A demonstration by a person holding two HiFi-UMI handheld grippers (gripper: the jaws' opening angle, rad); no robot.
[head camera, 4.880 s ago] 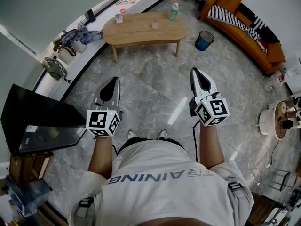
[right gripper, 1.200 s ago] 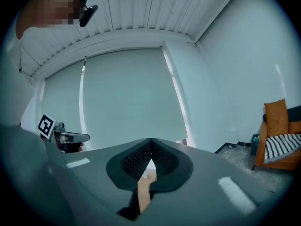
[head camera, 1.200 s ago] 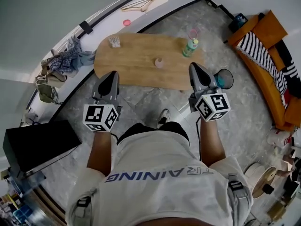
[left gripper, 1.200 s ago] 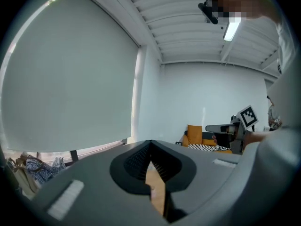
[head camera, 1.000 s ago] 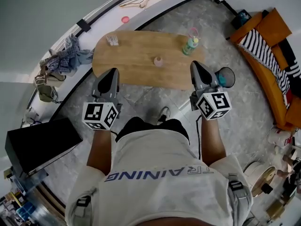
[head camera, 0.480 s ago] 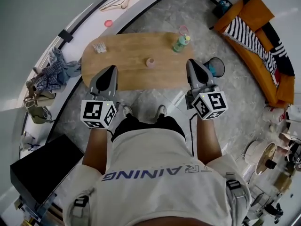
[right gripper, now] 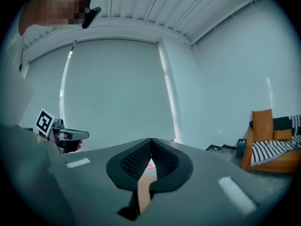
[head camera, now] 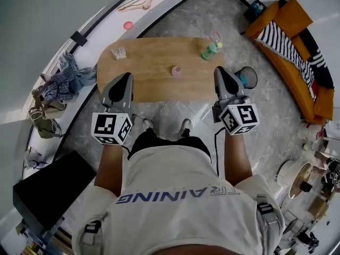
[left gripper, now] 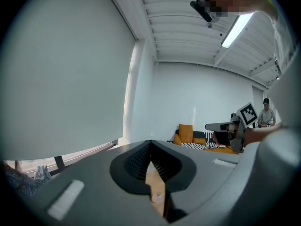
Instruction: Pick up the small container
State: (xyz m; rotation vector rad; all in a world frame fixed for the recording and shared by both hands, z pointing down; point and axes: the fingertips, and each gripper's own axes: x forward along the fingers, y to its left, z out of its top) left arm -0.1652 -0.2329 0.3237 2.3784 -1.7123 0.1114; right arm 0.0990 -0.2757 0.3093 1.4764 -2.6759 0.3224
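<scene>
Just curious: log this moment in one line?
left hand-held gripper: shut, empty | right hand-held gripper: shut, empty | small container: on table

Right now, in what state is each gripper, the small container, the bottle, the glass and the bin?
left gripper: shut, empty.
right gripper: shut, empty.
small pink container: upright on the wooden table, untouched.
green bottle: upright, cap on.
glass: upright on the table.
blue bin: upright, beside the table.

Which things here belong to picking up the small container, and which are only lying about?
For the job: small pink container, wooden table, left tool, right tool.
Lying about: green bottle, glass, blue bin, orange sofa, clothes hanger.
</scene>
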